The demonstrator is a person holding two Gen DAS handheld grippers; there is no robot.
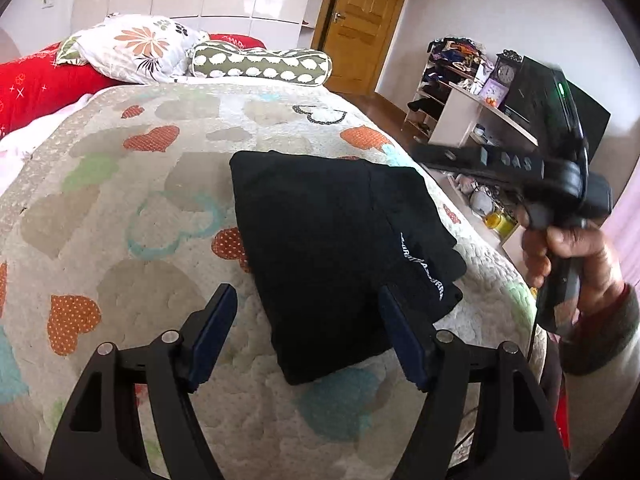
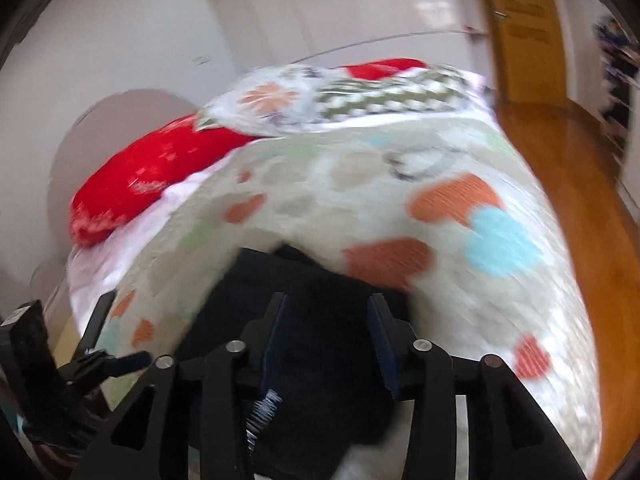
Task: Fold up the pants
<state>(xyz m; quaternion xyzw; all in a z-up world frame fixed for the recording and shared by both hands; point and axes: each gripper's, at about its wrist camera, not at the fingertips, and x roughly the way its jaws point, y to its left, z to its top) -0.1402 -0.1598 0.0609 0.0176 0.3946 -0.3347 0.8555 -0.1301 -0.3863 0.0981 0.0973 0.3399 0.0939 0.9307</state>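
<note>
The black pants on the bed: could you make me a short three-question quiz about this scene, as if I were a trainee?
1. True or false: the black pants lie folded on the heart-patterned quilt.
2. What do the left tongs hold? A) the pants B) a pillow C) nothing
3. What colour is the lettering on the pants?

Key: 1 true; 2 C, the tongs stand open with nothing pressed between them; 3 white.
</note>
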